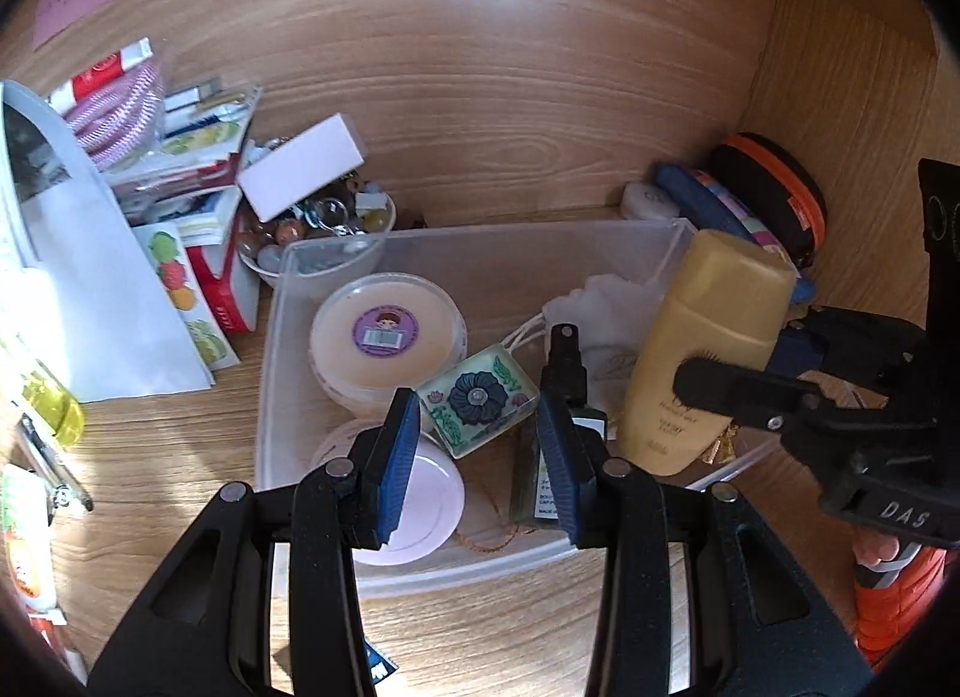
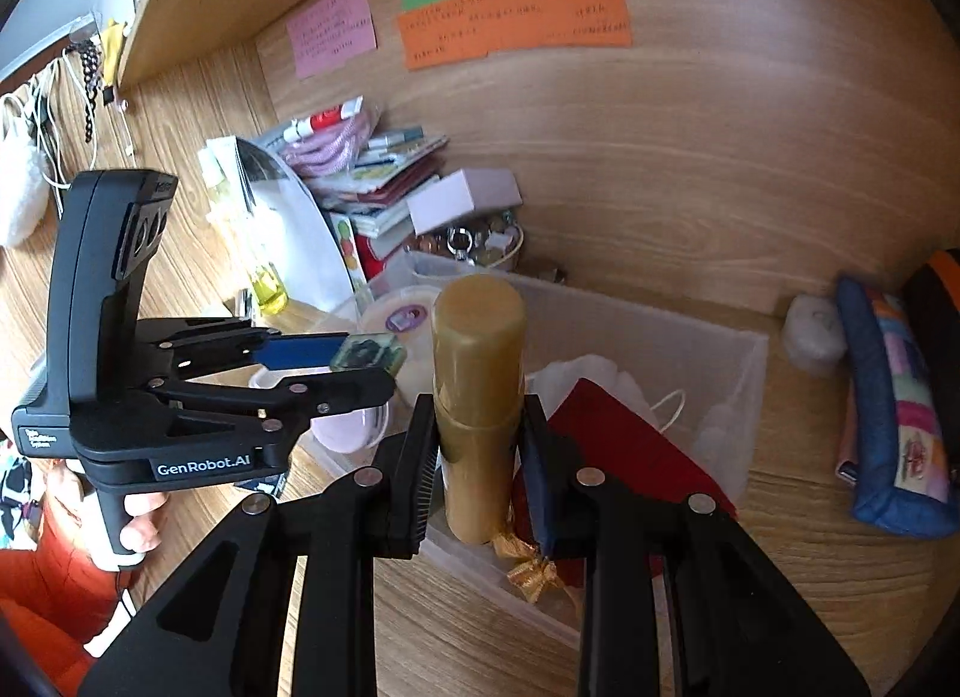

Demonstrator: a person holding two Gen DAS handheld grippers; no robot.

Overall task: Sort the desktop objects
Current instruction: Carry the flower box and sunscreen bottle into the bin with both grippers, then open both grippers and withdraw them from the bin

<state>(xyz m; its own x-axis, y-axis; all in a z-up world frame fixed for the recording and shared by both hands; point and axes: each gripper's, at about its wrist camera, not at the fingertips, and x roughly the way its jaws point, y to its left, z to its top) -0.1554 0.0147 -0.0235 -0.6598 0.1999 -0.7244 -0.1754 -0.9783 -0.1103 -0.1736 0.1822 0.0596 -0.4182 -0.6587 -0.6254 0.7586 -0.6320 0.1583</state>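
My left gripper (image 1: 480, 427) is shut on a small clear block with a dark flower (image 1: 474, 391), held over the clear plastic bin (image 1: 480, 232). The right wrist view shows that block (image 2: 367, 354) pinched at the left gripper's (image 2: 372, 366) tips. My right gripper (image 2: 478, 427) is shut on an upright tan bottle (image 2: 477, 373) above the bin's (image 2: 720, 349) near side. In the left wrist view the bottle (image 1: 708, 337) tilts at the bin's right edge, in the right gripper (image 1: 738, 355). The bin holds a round tub with a purple sticker (image 1: 387, 337), a pink-lidded jar (image 1: 420, 493), a dark spray bottle (image 1: 561, 391) and a white pouch (image 1: 612, 307).
A bowl of beads and key rings (image 1: 324, 229) under a white box (image 1: 303, 169) stands behind the bin's left corner, beside stacked booklets and a white sheet (image 1: 102, 307). A blue patterned pouch (image 2: 894, 397) and a black-and-orange case (image 1: 774, 193) lie right. Coloured notes (image 2: 516, 16) hang on the back panel.
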